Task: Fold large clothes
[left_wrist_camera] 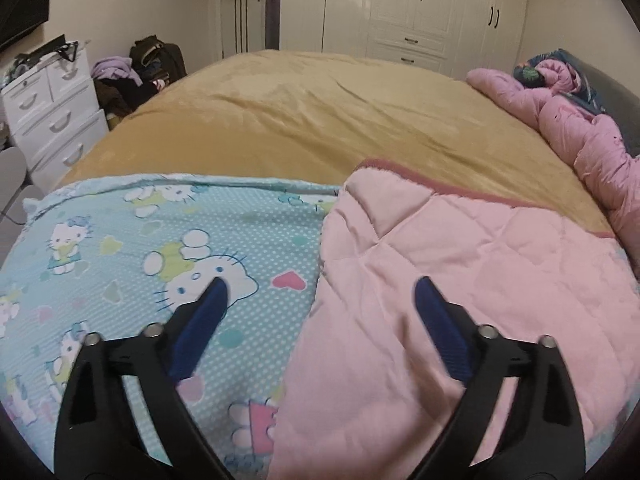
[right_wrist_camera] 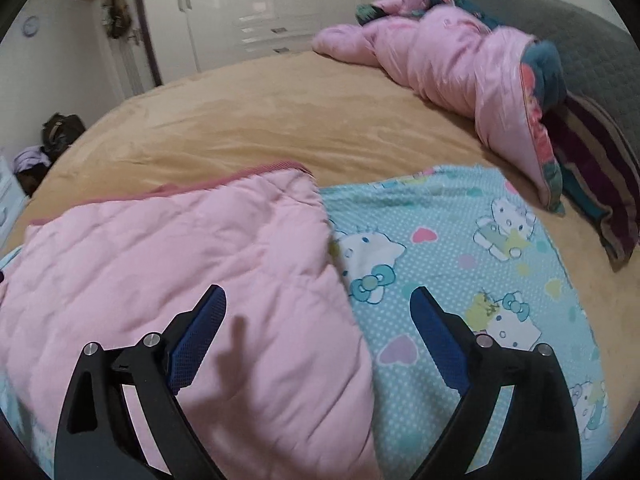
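A quilt lies on the bed with its blue cat-print face up. One part is folded over so its pink quilted underside shows across the middle, edged in darker pink. My left gripper hovers open above the fold's left edge, one blue finger over the print and the other over the pink. My right gripper hovers open above the fold's right edge. Nothing sits between either pair of fingers.
The tan bedspread stretches beyond the quilt. A bundled pink duvet lies at the headboard side with a striped cushion. White drawers and bags stand left; white wardrobes behind.
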{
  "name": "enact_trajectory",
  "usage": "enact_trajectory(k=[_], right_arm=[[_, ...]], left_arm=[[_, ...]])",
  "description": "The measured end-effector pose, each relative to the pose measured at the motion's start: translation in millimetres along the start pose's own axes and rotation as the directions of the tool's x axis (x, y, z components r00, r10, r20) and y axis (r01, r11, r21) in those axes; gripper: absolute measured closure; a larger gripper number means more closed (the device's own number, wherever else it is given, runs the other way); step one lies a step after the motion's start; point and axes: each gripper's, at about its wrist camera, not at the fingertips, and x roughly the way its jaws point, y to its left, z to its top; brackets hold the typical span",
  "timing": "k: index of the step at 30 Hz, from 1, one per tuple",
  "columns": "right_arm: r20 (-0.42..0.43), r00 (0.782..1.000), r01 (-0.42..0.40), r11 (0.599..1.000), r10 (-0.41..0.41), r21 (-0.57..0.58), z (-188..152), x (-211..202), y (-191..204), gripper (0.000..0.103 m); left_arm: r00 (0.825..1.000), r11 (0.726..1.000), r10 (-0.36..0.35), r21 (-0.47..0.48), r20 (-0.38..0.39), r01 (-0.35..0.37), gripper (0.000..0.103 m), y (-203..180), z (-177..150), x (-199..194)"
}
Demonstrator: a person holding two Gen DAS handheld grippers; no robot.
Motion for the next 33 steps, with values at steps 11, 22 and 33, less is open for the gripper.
enact_trajectory(k=[11, 22, 33], right_arm=[[0.024, 0.987, -0.156, 0.981, 0.16, -0.118, -29.7, -58.5, 63.2, 0.01], [-0.01, 0.973, -0.226, 0.953, 0.229, -0.2, -69.2, -68.6, 112.9, 0.01], [-0.181, 0.972, -0.173, 0.978, 0.15, -0.119, -81.0, -19.3, 105.1, 0.004]], left_arm=[[0.99, 0.987, -0.142, 0.073, 0.023, 0.14, 0.009, -44.5, -33.4, -68.6], [0.974, 0.95, -0.227, 0.218, -0.015, 0.225, 0.009, -116.6, -82.1, -80.6], [0.977, 0.961, -0.169, 0.198, -0.129, 0.192, 0.008, -117.9, -98.3, -31.4]])
